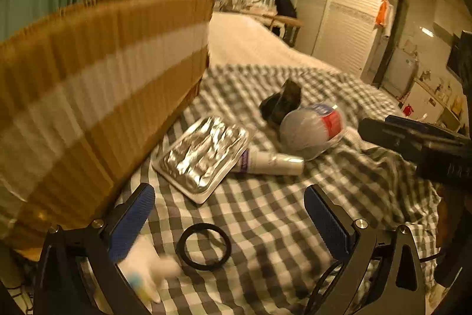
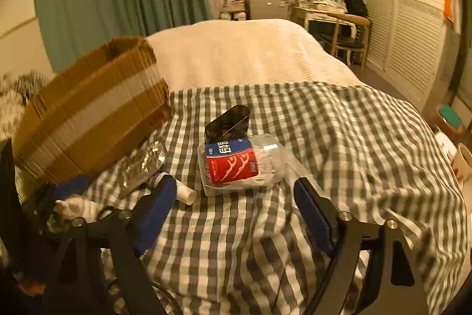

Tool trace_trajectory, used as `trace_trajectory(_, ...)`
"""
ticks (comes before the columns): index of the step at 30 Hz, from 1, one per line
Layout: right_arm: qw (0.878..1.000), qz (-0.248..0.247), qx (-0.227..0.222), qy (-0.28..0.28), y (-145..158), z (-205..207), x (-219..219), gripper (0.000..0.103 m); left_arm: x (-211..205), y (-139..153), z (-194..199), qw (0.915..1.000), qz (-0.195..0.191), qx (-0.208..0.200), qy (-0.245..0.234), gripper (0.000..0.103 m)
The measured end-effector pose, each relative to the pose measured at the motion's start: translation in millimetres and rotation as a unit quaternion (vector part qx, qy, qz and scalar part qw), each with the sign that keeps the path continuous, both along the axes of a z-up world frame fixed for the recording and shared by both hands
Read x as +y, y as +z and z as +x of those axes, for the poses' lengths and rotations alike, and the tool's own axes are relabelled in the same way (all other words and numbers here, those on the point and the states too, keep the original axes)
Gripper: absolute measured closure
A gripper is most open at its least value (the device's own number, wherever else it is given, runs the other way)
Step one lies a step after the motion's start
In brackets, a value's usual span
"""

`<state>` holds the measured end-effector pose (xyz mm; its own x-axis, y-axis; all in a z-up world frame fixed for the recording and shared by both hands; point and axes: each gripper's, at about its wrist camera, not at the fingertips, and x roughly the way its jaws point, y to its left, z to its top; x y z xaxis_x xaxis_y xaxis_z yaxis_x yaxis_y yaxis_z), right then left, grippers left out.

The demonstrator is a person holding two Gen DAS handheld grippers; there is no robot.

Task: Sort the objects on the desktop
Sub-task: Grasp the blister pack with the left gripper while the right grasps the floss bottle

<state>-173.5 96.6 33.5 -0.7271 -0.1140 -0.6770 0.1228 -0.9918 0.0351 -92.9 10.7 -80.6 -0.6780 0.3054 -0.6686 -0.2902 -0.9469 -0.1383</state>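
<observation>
Clear floss tub (image 2: 236, 164) sits at 12 o'clock between my wide, empty right gripper (image 2: 236, 197) jaws, left gripper (image 1: 230, 214) equally wide and empty, but I reckon its slick round wall could squirt out on the soft blanket (image 2: 354, 132).

Floss-pick tub (image 2: 233, 164) is taken as landmark: cardboard box (image 2: 91, 120) lies left, foil tray (image 2: 144, 164) between, case (image 2: 228, 121) behind, tube (image 2: 183, 191) front-left.

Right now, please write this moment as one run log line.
left gripper: jaws open, empty | right gripper: jaws open, empty | black ring, floss-pick jar, foil tray: on checked cloth | cardboard box: left
</observation>
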Motion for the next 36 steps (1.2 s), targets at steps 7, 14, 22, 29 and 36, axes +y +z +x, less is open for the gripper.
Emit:
trace_trajectory(7, 1.000, 0.015, -0.008, 0.010, -23, -27, -4, 0.012, 17, -12, 5, 0.9980, -0.061, -0.002, -0.018, 0.000)
trace_trajectory(14, 1.000, -0.001, -0.016, 0.014, -35, -56, -5, 0.009, 15, -17, -7, 0.9990, -0.042, -0.010, -0.011, 0.000)
trace_trajectory(22, 1.000, 0.013, -0.021, 0.015, -40, -54, -12, 0.033, -5, -16, -48, 0.9979, 0.052, -0.038, 0.006, 0.000)
trace_trajectory(29, 0.999, -0.013, -0.034, 0.015, -41, -40, -12, 0.034, -30, -22, -76, 0.9953, 0.032, -0.065, 0.064, 0.000)
trace_trajectory(36, 0.999, -0.007, -0.041, 0.020, -42, -36, -19, 0.034, -7, -25, -75, 0.9979, -0.013, -0.062, -0.010, 0.000)
